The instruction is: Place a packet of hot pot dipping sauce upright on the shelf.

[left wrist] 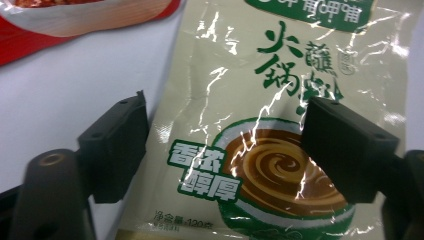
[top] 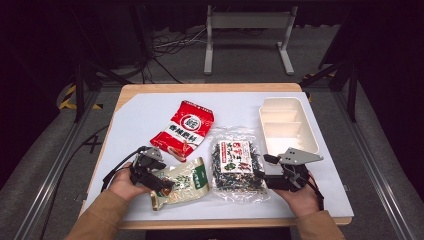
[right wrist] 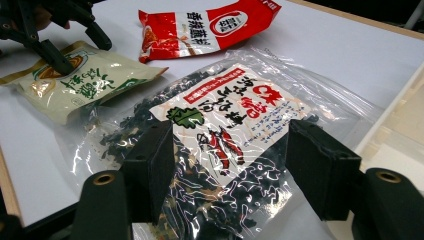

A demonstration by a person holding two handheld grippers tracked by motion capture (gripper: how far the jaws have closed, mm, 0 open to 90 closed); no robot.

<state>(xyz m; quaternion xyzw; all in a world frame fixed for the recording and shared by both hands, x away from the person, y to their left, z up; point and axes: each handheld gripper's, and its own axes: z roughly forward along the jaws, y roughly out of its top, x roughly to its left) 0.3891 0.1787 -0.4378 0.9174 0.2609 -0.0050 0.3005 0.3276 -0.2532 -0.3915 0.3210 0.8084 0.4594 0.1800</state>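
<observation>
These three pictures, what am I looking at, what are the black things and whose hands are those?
A person sits at a white table with a hand-held claw in each hand. One camera looks down from above; the other two ride on the claws. The left claw stands open over a beige sauce packet. The right claw stands open over a clear bag of dried seaweed. A red packet and an empty cream tray lie farther back. Nothing is gripped.

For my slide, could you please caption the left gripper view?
Open left claw straddling a beige sauce packet on the white table.
</observation>
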